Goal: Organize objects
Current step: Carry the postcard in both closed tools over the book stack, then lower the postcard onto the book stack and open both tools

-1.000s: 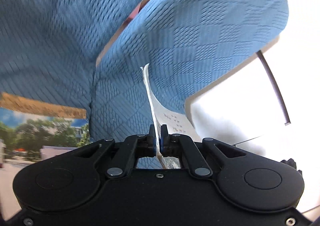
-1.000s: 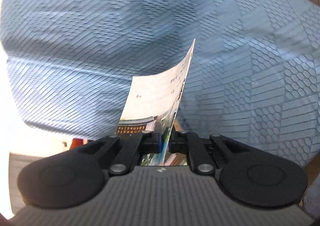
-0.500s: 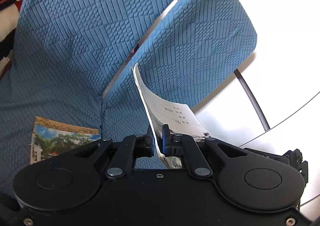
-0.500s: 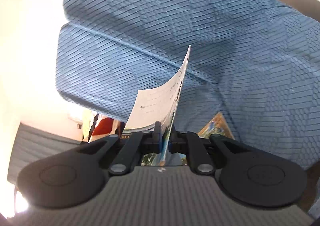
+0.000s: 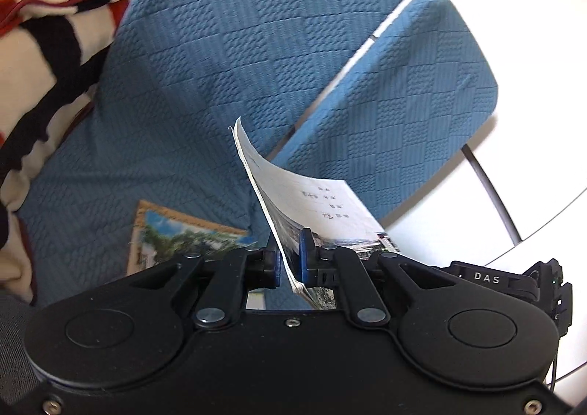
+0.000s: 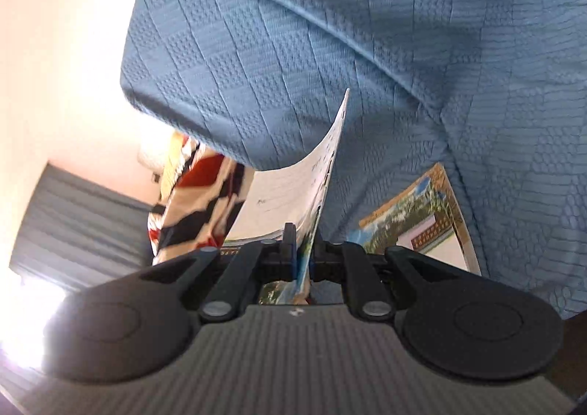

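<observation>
Booklet (image 5: 312, 202) lifted clear of blue sofa (image 5: 205, 84); striped cushion (image 5: 40, 48) now visible.

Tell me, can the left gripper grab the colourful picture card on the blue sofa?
Probably not yet: the left gripper is shut on a white paper booklet; nothing else blocks the card.

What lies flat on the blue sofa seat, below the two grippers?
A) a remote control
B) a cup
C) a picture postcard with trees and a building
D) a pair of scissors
C: a postcard printed with trees and a building lies flat on the blue sofa cover, in both views.
</observation>
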